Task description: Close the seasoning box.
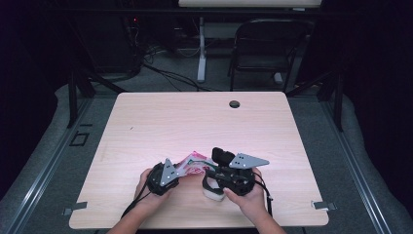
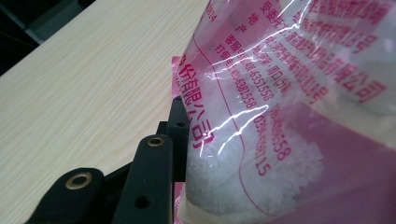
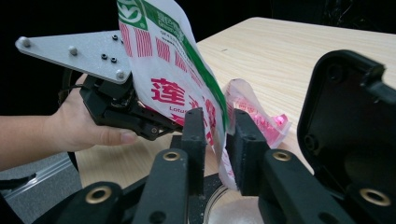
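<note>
The tabletop (image 1: 195,122) is evenly lit from above in the high view, while the surroundings are left in near darkness and only faint shadows are cast beneath the hands. In the left gripper view, white glare streaks are seen across the plastic bag (image 2: 289,116), and its nearest, lower part is rendered soft. In the right gripper view, the background is lost to black and the close black housing (image 3: 348,126) is blurred.

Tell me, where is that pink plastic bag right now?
In the high view the pink bag is near the table's front edge, between the left gripper and right gripper, above a white container.
</note>
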Action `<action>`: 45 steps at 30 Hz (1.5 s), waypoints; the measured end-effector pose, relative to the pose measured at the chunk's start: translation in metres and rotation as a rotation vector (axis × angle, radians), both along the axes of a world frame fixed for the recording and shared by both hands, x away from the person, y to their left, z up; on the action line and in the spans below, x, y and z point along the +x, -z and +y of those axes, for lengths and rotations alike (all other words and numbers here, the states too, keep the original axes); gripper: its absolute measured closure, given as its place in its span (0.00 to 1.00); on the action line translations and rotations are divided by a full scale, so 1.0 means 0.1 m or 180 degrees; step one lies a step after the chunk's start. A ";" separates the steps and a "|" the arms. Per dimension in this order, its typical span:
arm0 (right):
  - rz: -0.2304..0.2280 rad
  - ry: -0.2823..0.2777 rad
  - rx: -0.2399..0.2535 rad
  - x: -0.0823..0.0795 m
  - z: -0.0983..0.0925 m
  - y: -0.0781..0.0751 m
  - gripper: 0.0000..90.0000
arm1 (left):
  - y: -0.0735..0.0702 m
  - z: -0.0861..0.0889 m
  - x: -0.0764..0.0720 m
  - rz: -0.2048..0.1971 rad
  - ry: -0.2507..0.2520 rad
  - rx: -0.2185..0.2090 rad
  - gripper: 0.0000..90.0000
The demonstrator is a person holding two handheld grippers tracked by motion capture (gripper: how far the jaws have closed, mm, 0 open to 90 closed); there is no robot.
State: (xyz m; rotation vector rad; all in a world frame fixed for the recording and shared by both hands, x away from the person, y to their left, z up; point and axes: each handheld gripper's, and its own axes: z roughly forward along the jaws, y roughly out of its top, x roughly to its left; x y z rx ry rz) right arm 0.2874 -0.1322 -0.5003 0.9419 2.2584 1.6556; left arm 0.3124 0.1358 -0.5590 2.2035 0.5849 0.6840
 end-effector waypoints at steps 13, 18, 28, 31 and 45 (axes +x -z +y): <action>-0.0102 0.0122 0.0136 -0.01 -0.10 -0.04 0.72 | -0.02 0.10 0.06 0.0068 -0.0082 -0.0139 0.78; -0.0099 0.0149 0.0139 0.00 -0.14 -0.04 0.72 | -0.04 0.16 0.10 0.0112 -0.0175 -0.0202 0.78; -0.0103 0.0151 0.0136 -0.01 -0.19 -0.04 0.73 | -0.10 0.30 0.18 0.0116 -0.0425 -0.0295 0.78; -0.0103 0.0155 0.0123 -0.02 -0.21 -0.04 0.73 | -0.11 0.34 0.21 0.0124 -0.0526 -0.0316 0.78; -0.0113 0.0230 0.0139 -0.05 -0.31 -0.02 0.73 | -0.20 0.68 0.35 0.0159 -0.1115 -0.0415 0.78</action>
